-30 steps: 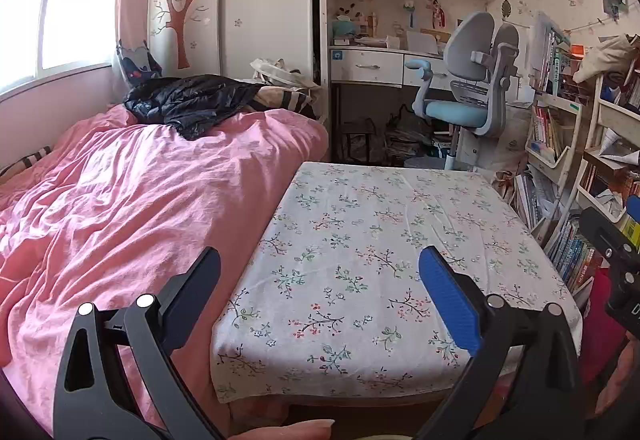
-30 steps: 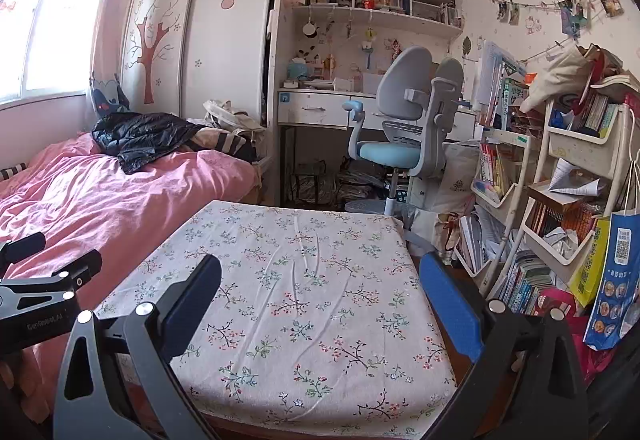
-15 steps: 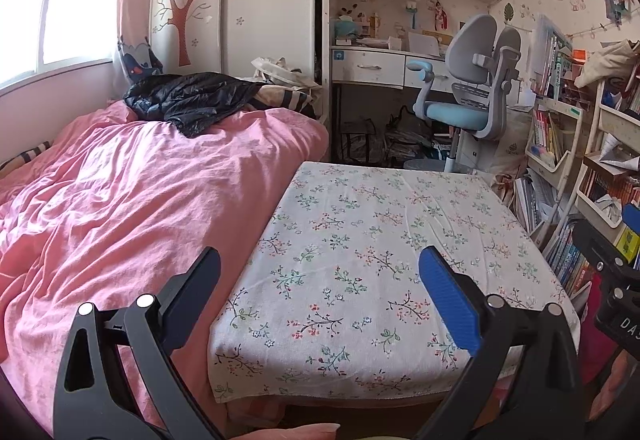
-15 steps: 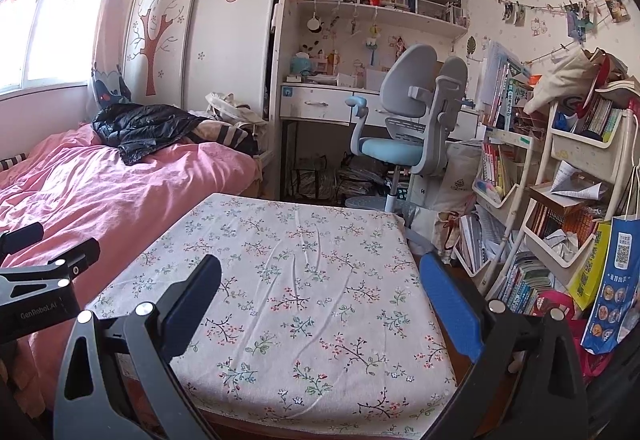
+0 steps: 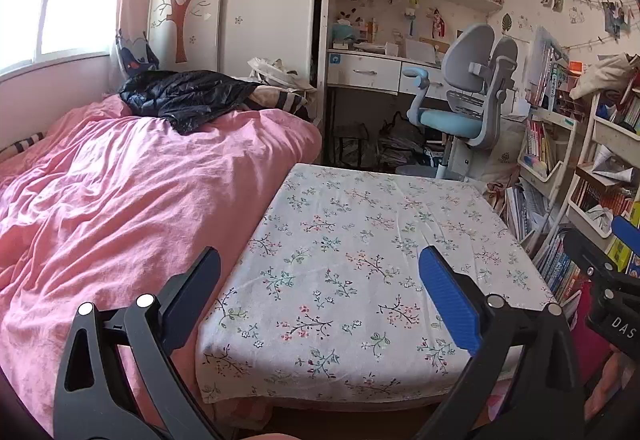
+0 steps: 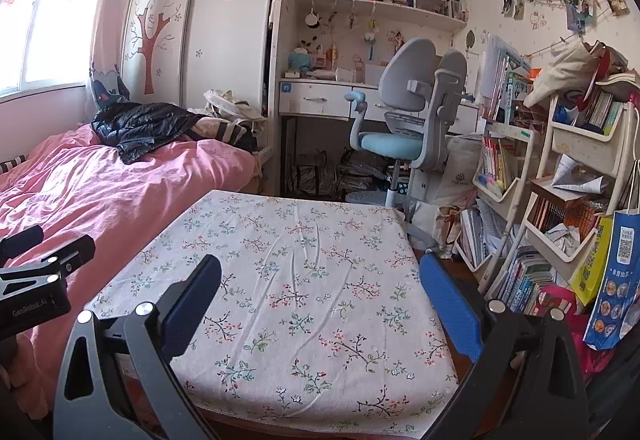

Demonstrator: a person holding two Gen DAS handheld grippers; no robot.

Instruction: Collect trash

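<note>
A low table under a white floral cloth (image 5: 360, 207) (image 6: 304, 232) stands in front of both grippers, and I see no loose litter on the cloth. My left gripper (image 5: 318, 260) hovers open over the table's near left part with nothing between its fingers. My right gripper (image 6: 320, 264) hovers open over the near right part, also with nothing in it. Each gripper shows at the edge of the other's view: right gripper (image 5: 608, 280), left gripper (image 6: 40, 276). A shiny black bundle (image 5: 180, 95) (image 6: 140, 127) lies on the bed; bag or jacket, I cannot tell.
A bed with a pink cover (image 5: 100, 199) runs along the table's left side. A grey and blue desk chair (image 6: 404, 119) and a desk stand behind the table. Crowded bookshelves (image 6: 540, 179) and a blue paper bag (image 6: 616, 280) fill the right side.
Both grippers stay open and have only drifted a little. In the right wrist view the room has slid slightly upward.
</note>
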